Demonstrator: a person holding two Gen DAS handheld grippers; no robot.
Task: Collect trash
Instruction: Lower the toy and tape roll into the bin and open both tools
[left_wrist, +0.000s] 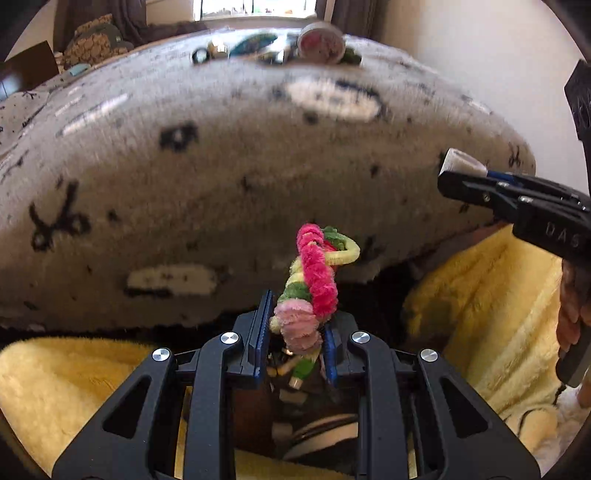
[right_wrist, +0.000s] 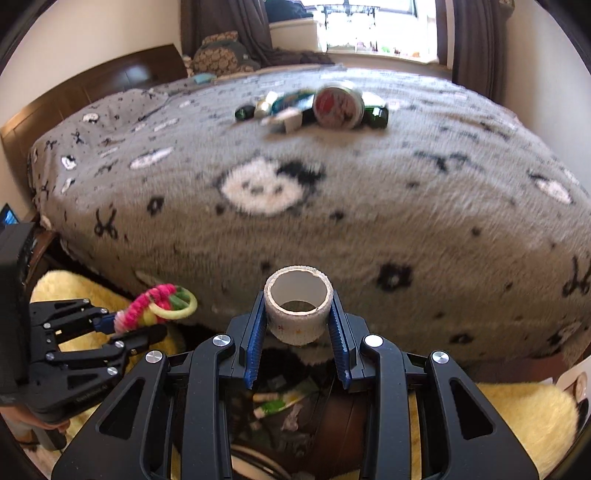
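Left gripper (left_wrist: 295, 325) pinches a pipe-cleaner bundle (left_wrist: 314, 277); right gripper (right_wrist: 298, 325) clamps a tape roll (right_wrist: 298, 310), both near the bed (right_wrist: 332, 221), more litter (right_wrist: 314, 107) far.

Home bedroom: blanket-covered bed (right_wrist: 332, 206), curtained window (right_wrist: 369, 26).

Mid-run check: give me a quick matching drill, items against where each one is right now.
Items:
1. pipe-cleaner bundle
2. tape roll
3. round tin
4. yellow rug

Places:
A. on the grey bed blanket, among the far clutter
B. in the right claw
C. on the floor beside the bed
D. in the left claw

Pairs: 1-D, 2-B, 3-A, 4-C
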